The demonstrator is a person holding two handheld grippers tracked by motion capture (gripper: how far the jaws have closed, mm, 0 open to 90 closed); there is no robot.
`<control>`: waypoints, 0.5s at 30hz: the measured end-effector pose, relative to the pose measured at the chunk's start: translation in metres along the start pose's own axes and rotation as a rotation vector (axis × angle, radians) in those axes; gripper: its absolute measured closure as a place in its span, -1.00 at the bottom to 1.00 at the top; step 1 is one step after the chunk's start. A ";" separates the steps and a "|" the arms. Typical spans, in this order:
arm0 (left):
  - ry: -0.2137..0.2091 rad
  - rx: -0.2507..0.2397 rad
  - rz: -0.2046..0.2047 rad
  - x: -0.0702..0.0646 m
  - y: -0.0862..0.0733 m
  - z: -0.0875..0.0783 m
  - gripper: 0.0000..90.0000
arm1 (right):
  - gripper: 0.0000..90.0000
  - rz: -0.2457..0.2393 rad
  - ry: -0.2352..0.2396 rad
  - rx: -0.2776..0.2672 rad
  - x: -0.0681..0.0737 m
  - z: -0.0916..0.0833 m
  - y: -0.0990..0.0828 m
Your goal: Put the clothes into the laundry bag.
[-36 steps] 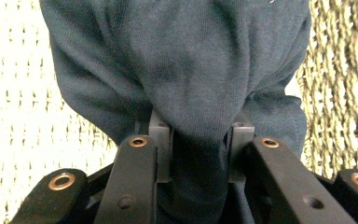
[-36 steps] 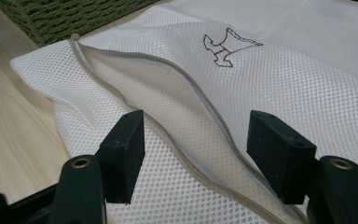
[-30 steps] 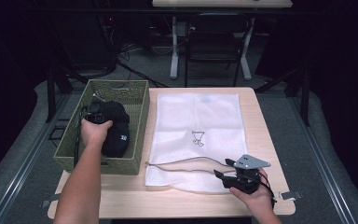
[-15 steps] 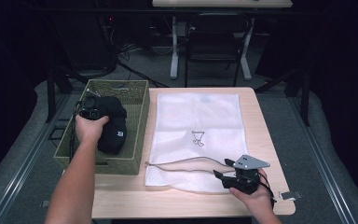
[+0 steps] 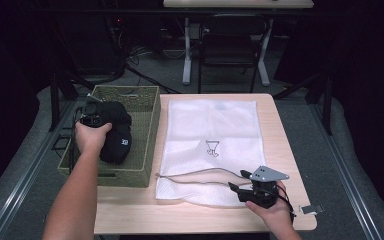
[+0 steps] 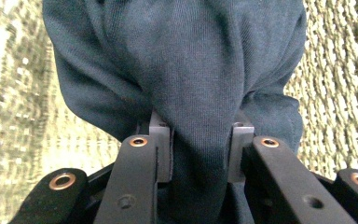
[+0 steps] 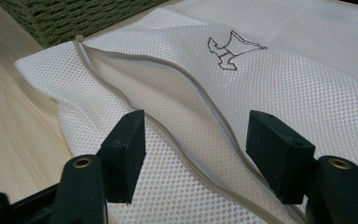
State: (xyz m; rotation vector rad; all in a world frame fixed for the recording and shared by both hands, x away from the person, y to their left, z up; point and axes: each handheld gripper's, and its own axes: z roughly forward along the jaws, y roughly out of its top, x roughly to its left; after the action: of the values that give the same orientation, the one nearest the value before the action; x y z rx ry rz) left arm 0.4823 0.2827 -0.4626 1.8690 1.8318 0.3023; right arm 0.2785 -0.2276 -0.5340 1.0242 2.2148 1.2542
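Note:
A dark garment (image 5: pixel 114 131) is bunched over the green woven basket (image 5: pixel 145 102) at the table's left. My left gripper (image 5: pixel 92 120) is shut on a fold of it; in the left gripper view the dark cloth (image 6: pixel 200 93) is pinched between both pads (image 6: pixel 164 144) and hangs below. A white mesh laundry bag (image 5: pixel 212 135) lies flat in the middle of the table, its zipper (image 7: pixel 186 84) undone along the near edge. My right gripper (image 5: pixel 239 181) rests open at that near edge, its jaws on either side of the zipper opening (image 7: pixel 193 140) with nothing pressed.
Bare wooden tabletop (image 5: pixel 130 210) runs along the front edge. A small white tag (image 5: pixel 311 209) lies at the front right corner. Beyond the table stand dark floor and the legs of another table (image 5: pixel 187 55).
My left hand has lifted the dark garment a little higher over the basket and drifted towards its left side. The right gripper has stayed in place.

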 end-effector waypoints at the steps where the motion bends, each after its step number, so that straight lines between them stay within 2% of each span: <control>1: -0.002 -0.003 0.000 0.000 0.001 -0.001 0.59 | -0.17 0.000 0.000 0.000 0.000 0.000 0.000; 8: -0.003 -0.018 0.000 -0.001 0.003 -0.007 0.59 | -0.17 0.004 0.000 -0.002 0.000 0.000 0.000; 15: -0.009 -0.011 0.000 -0.001 0.003 -0.009 0.59 | -0.17 0.005 0.000 -0.003 0.000 0.000 0.000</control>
State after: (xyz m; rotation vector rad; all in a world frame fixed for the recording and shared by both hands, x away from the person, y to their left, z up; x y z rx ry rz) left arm 0.4808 0.2831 -0.4532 1.8599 1.8199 0.3030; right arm 0.2782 -0.2279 -0.5338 1.0296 2.2114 1.2597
